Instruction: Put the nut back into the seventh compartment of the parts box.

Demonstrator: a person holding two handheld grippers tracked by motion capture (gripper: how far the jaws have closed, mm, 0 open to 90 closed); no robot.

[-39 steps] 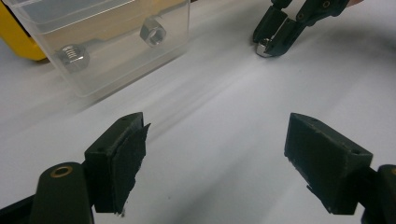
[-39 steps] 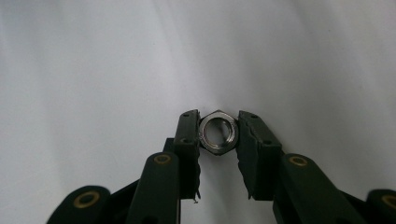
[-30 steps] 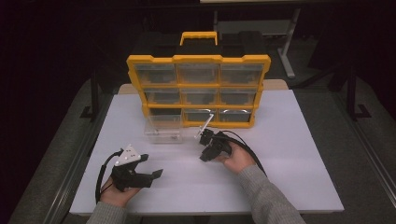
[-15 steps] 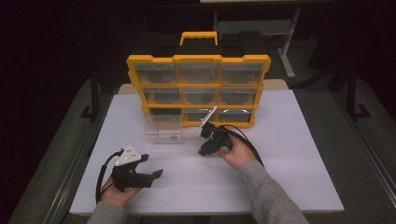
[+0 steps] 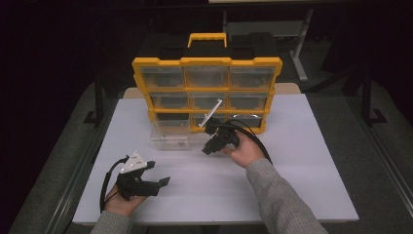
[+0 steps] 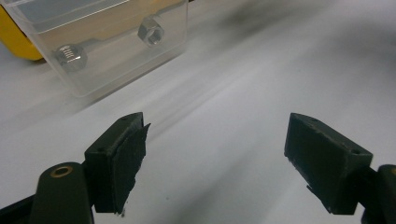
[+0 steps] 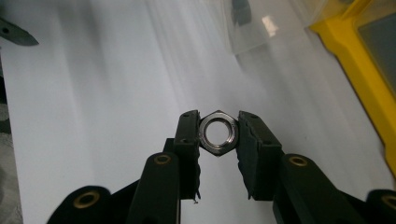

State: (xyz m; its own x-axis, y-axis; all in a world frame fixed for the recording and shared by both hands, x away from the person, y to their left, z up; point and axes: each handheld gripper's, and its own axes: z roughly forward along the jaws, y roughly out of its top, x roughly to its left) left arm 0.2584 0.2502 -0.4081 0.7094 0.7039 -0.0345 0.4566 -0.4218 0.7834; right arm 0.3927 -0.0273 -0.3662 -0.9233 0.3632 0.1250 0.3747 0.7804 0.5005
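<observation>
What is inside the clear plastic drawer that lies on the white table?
Inside the clear plastic drawer two silver hexagonal metal nuts can be seen. Its far end lies outside the left gripper view, so further contents cannot be judged.

A yellow organizer (image 5: 207,92) with clear drawers and a yellow handle (image 5: 207,38) stood at the far edge of the white tabletop (image 5: 311,165). A grey floor (image 5: 375,146) surrounded the tabletop on both sides.

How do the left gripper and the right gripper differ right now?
The left gripper has its jaws spread wide with nothing between them; the right gripper is shut on a hex nut. The left sits low near the table's front edge; the right is near the clear drawer. Both have black jaws.
</observation>
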